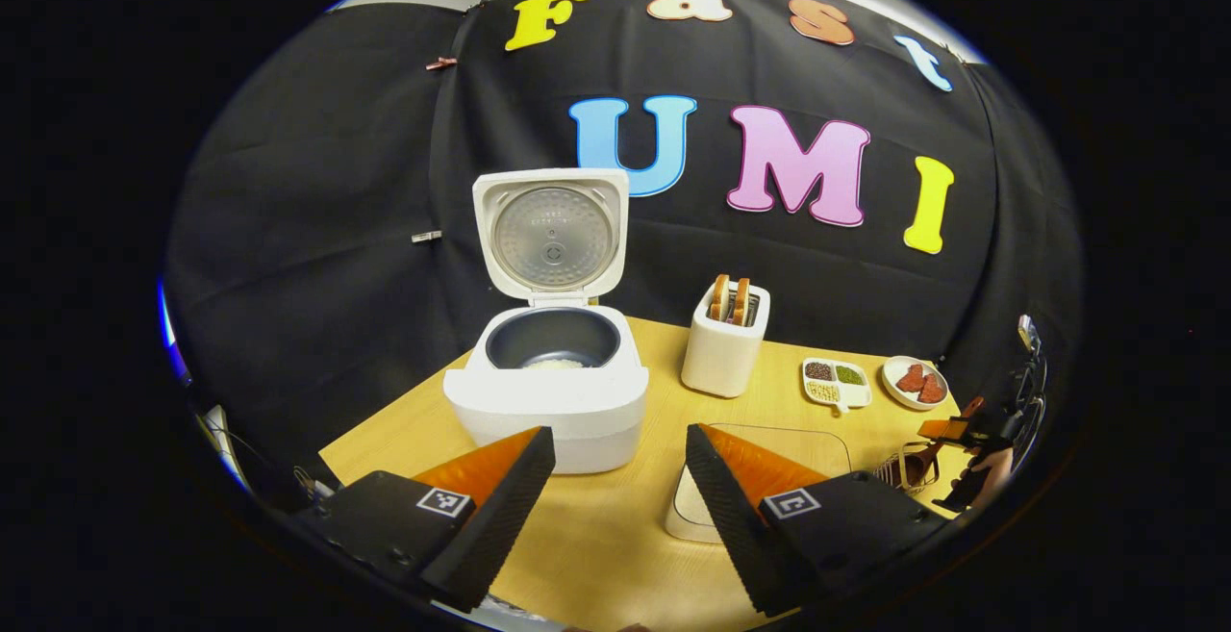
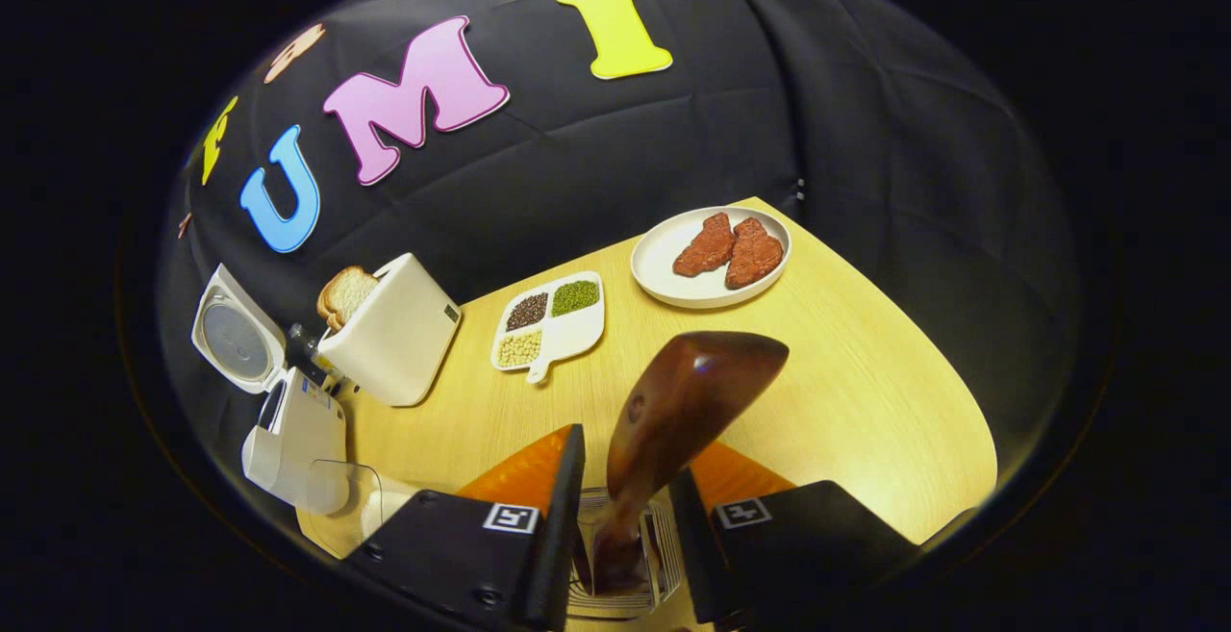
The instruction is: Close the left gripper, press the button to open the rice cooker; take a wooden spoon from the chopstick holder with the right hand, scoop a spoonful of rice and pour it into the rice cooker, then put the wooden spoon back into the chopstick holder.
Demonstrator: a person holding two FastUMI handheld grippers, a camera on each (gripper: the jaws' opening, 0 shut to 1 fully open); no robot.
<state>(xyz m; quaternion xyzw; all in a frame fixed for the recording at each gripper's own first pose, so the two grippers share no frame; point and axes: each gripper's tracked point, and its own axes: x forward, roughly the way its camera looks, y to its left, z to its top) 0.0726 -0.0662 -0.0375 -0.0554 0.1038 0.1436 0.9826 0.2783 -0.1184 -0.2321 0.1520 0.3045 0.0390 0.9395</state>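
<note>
The white rice cooker (image 1: 548, 401) stands with its lid (image 1: 551, 233) up, and some rice (image 1: 556, 363) lies in the dark pot. My left gripper (image 1: 620, 435) hovers open in front of it with nothing between its fingers. In the right gripper view, the dark wooden spoon (image 2: 692, 382) stands upright in the wire chopstick holder (image 2: 664, 555). My right gripper (image 2: 625, 459) straddles the spoon's stem, open, with a small gap on each side. In the left gripper view, the right gripper (image 1: 971, 435) is at the far right, above the holder (image 1: 904, 468).
A clear-lidded rice container (image 1: 769, 449) sits right of the cooker. Behind it stand a white toaster (image 1: 726, 343) with bread, a divided dish of beans (image 1: 835, 382) and a plate of meat (image 1: 916, 382). Bare wooden tabletop (image 2: 866, 401) lies right of the spoon.
</note>
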